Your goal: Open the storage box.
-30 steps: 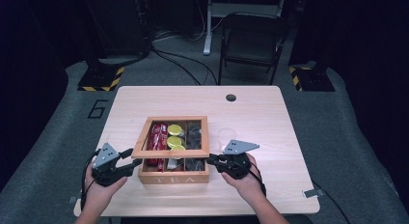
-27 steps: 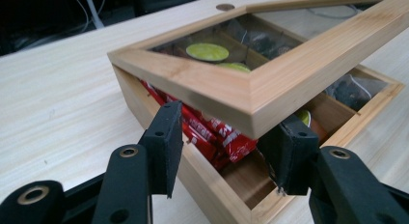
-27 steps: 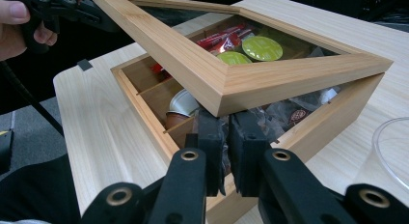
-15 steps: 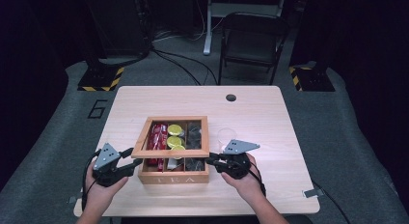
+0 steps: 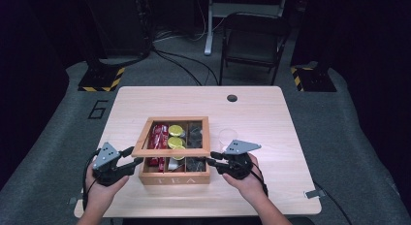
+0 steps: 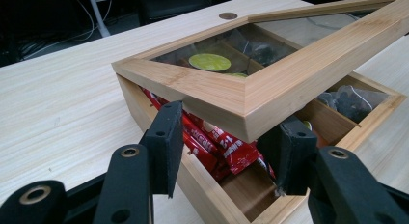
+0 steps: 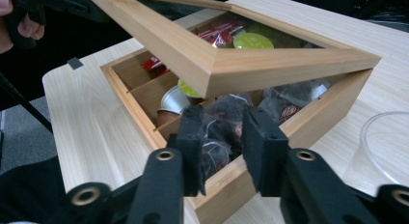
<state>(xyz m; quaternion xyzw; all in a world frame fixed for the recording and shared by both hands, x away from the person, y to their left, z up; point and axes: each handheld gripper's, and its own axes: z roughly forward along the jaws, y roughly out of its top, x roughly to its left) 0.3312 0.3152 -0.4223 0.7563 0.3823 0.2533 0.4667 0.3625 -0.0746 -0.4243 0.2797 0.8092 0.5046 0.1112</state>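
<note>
A wooden tea box (image 5: pixel 174 179) stands near the table's front edge with its glass-paned lid (image 5: pixel 172 151) tilted up at the front. My left gripper (image 5: pixel 134 156) is shut on the lid's front left corner (image 6: pixel 217 89), holding it raised above red packets (image 6: pixel 219 144). My right gripper (image 5: pixel 209 162) reaches in under the lid (image 7: pixel 241 64) at the front right compartment. Its jaws have just been opening and now stand apart on either side of a dark tea bag (image 7: pixel 217 151) without pressing it. Yellow capsules (image 7: pixel 253 40) lie in the middle compartment.
A clear glass cup (image 5: pixel 228 136) stands just right of the box, close behind my right hand, with its rim (image 7: pixel 386 137) beside that gripper. The table (image 5: pixel 271 118) has a small round hole (image 5: pixel 232 98) near its far edge. A folding chair (image 5: pixel 252 40) stands beyond.
</note>
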